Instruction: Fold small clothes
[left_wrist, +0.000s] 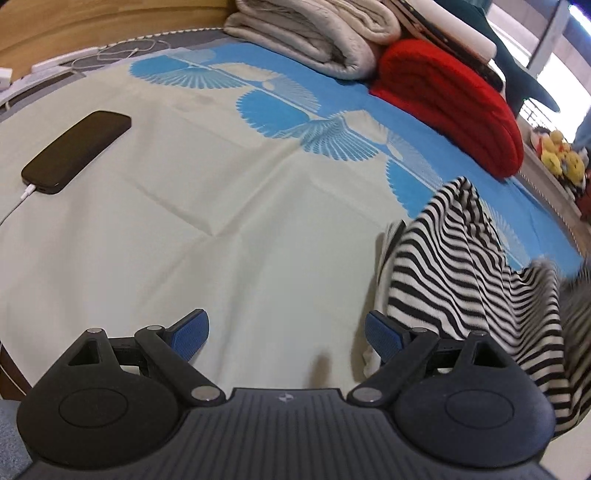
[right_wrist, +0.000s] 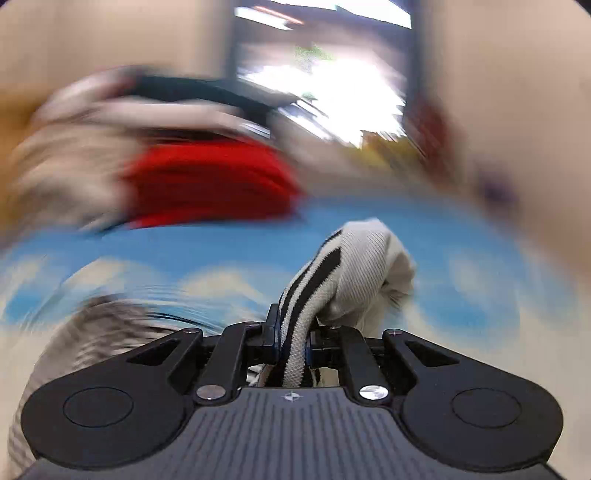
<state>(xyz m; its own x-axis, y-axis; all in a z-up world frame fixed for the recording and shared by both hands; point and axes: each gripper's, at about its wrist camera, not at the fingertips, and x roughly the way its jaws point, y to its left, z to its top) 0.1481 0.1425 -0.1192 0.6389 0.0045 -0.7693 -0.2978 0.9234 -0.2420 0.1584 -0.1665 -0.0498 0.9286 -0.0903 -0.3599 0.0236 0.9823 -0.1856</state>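
A black-and-white striped garment (left_wrist: 465, 266) hangs lifted above the bed at the right of the left wrist view, its lower part trailing onto the sheet. My left gripper (left_wrist: 286, 334) is open and empty, low over the pale sheet, with the garment just beside its right finger (left_wrist: 384, 338). My right gripper (right_wrist: 291, 332) is shut on a bunched edge of the striped garment (right_wrist: 351, 266), which sticks up between the fingers. The right wrist view is badly blurred by motion.
A black phone (left_wrist: 77, 151) on a white cable lies at the left on the bed sheet (left_wrist: 221, 206). A folded grey blanket (left_wrist: 314, 37) and a folded red blanket (left_wrist: 454, 107) sit at the back. Plush toys (left_wrist: 557, 151) are at the far right.
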